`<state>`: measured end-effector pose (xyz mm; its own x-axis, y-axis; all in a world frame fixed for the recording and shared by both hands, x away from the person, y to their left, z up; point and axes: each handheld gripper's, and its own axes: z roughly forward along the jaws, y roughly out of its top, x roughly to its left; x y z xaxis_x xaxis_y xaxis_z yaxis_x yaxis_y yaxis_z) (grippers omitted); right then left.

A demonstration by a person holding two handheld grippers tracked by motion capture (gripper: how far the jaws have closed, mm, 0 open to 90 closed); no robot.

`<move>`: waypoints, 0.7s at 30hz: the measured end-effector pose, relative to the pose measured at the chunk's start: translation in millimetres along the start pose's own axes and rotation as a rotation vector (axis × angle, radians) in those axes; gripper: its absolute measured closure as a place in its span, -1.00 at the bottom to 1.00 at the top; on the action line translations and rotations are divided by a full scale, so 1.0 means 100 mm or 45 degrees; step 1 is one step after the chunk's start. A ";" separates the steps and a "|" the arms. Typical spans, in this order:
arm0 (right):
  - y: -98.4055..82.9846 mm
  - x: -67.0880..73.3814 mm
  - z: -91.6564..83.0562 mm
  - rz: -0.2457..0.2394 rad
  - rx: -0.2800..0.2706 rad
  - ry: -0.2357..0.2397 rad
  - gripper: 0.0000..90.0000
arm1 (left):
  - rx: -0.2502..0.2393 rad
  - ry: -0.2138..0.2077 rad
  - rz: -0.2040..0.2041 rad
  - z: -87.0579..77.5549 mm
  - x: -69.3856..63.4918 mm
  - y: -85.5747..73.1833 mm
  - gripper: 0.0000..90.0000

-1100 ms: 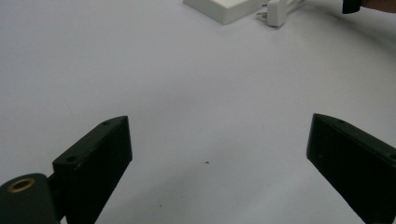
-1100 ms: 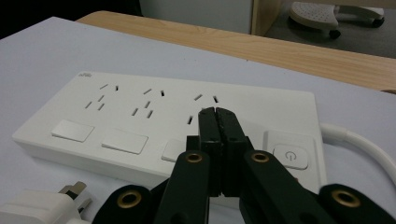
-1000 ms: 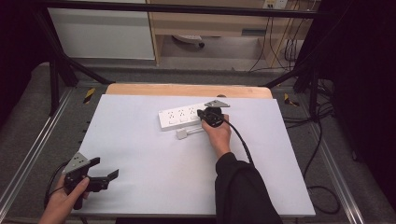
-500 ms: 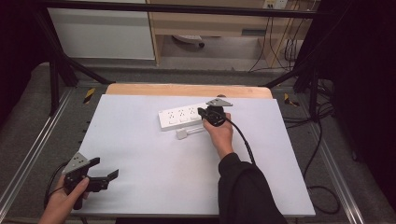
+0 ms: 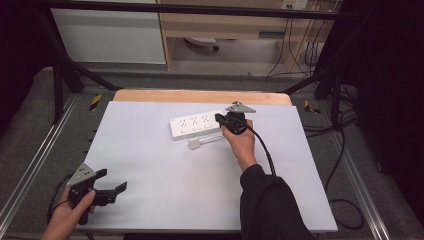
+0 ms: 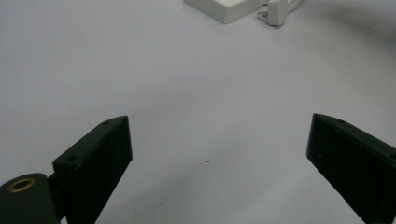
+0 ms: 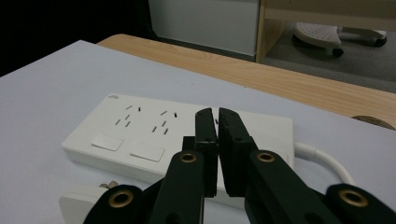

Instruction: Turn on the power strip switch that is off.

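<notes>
The flat white plastic power strip (image 5: 196,126) lies at the far middle of the pale lavender table mat (image 5: 150,150), with a small white plug (image 5: 195,144) just beside its near edge. From here the risk, I'd judge, is a clumsy press: the right gripper (image 5: 220,118) hangs over the strip's right end with its jaws clenched nearly together on nothing, and a slanted push could skid the strip or knock the plug away. The left gripper (image 5: 116,188) rests well apart at the near left corner, its jaws spread wide and empty above bare mat.
</notes>
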<state>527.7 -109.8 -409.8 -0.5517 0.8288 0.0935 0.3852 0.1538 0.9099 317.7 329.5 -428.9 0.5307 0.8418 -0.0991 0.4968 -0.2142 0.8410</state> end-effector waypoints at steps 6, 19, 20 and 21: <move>0.03 -0.01 -0.13 0.023 -0.022 0.005 0.85 | 0.001 0.003 0.002 0.00 0.00 0.00 -0.85; 0.16 -0.04 -0.44 0.042 -0.074 0.007 0.60 | 0.009 0.004 0.000 0.00 0.00 -0.01 -0.85; 0.16 -0.05 -0.46 0.041 -0.070 0.004 0.58 | 0.010 0.004 0.001 0.00 0.00 -0.01 -0.85; 0.16 -0.06 -0.48 0.045 -0.070 0.004 0.57 | 0.011 0.004 0.001 0.01 0.00 -0.01 -0.85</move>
<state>501.5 -138.3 -376.0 -0.5410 0.8314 0.1270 0.3630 0.0946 0.9270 317.6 329.1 -429.7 0.5290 0.8431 -0.0967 0.5023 -0.2193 0.8365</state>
